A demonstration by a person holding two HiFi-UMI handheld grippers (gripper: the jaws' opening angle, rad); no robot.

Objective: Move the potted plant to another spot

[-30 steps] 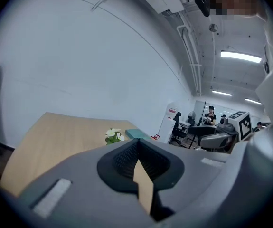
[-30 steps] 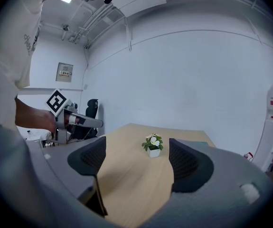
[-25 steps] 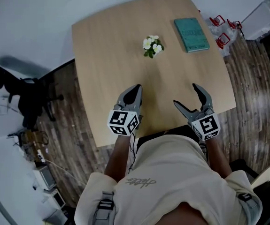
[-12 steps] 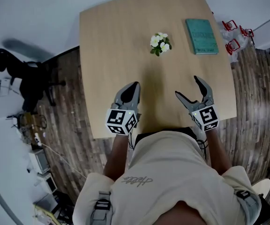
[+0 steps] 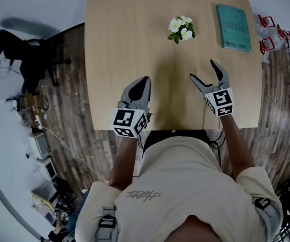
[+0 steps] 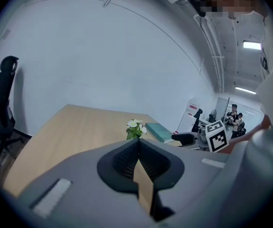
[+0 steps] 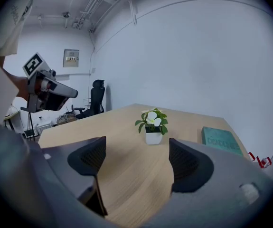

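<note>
A small potted plant point(image 5: 181, 28) with white flowers in a white pot point(image 7: 153, 137) stands upright on the wooden table point(image 5: 124, 44), toward its far side. My right gripper point(image 5: 204, 70) is open above the table, nearer to me than the plant and a little to its right; nothing lies between its fingers. In the right gripper view the plant point(image 7: 152, 118) shows ahead between the two pads. My left gripper point(image 5: 144, 80) hovers over the near left part of the table with its jaws closed together, holding nothing. The left gripper view shows the plant point(image 6: 135, 128) far ahead.
A teal book point(image 5: 233, 26) lies flat on the table to the right of the plant. A black office chair point(image 5: 18, 49) stands on the floor at the left. Red objects point(image 5: 272, 32) sit on the floor beyond the table's right edge.
The head view has shifted, so the table and plant sit more upright and to the right in the frame. My right gripper has moved forward toward the plant; the left has barely moved.
</note>
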